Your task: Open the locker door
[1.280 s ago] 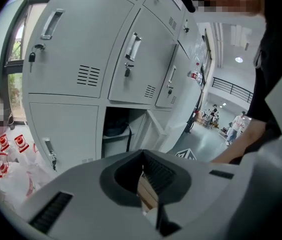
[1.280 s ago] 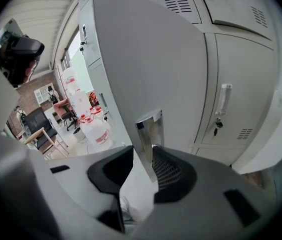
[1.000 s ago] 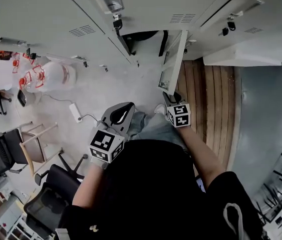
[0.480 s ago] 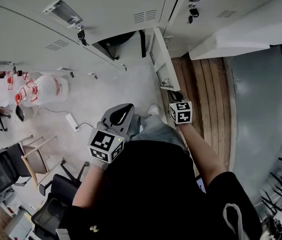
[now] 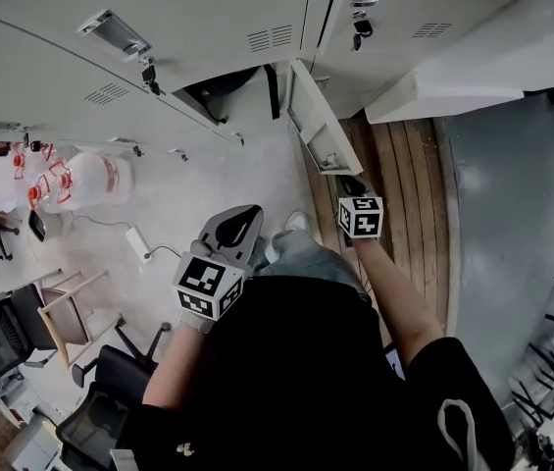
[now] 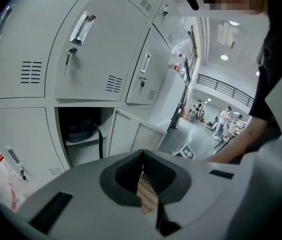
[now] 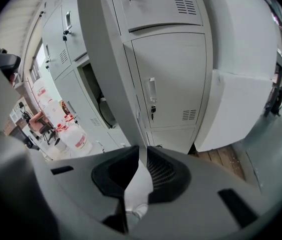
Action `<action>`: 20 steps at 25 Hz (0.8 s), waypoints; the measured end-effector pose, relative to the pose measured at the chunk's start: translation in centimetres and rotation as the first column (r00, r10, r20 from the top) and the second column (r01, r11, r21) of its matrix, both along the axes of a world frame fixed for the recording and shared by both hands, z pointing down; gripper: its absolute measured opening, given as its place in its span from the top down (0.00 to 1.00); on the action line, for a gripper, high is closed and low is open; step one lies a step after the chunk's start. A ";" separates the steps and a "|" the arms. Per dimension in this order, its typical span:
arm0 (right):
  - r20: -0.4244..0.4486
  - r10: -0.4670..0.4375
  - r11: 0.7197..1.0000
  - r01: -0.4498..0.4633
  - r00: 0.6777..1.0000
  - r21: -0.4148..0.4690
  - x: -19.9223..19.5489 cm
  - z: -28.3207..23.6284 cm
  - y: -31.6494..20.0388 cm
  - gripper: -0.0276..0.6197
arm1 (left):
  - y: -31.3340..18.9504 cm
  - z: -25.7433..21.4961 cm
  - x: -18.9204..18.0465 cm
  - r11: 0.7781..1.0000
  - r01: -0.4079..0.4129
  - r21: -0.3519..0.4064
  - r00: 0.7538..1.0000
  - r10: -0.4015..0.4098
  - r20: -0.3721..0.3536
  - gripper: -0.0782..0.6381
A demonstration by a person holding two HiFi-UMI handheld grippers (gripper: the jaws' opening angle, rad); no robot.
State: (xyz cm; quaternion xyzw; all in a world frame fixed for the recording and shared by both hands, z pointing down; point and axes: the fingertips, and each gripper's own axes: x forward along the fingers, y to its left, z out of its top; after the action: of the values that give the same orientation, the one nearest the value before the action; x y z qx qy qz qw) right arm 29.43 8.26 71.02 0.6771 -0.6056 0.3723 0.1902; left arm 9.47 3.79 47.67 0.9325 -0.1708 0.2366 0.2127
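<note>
The door [image 5: 318, 124], upper centre, stands swung out from its locker [image 5: 229, 83]. Right gripper [image 5: 348, 183] has just been closing and pinches the door's free edge, evidently to pull. Left gripper [image 5: 241, 220], lower left, is pressed together, empty and held clear.

Even bright indoor light; fisheye warp, dark vignette at edges.
</note>
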 end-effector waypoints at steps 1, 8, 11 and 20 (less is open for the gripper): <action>-0.001 0.007 1.000 -0.007 1.000 -0.006 0.2 0.0 0.1 0.86 | -0.1 0.0 0.0 1.000 -0.001 0.000 1.000 0.001 -0.002 0.86; -0.024 0.074 0.997 -0.075 0.997 -0.030 1.5 -0.9 0.3 0.86 | -0.5 0.1 -0.5 0.999 -0.041 -0.004 0.999 0.041 0.010 0.86; -0.050 0.107 0.993 -0.109 0.993 -0.045 2.3 -2.0 0.9 0.86 | -1.2 -0.3 -0.9 0.998 -0.056 0.000 0.998 0.056 0.000 0.86; -0.069 0.172 0.983 -0.167 0.983 0.082 2.7 -14.0 1.9 0.87 | -3.7 -2.6 -2.7 0.997 -0.078 0.028 0.994 0.080 -0.070 0.86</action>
State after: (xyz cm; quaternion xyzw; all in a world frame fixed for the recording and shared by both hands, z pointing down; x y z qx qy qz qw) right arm 32.17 10.19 56.99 0.7466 -0.5518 0.3378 0.1546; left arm 6.80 0.05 45.04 0.9490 -0.1291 0.2096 0.1970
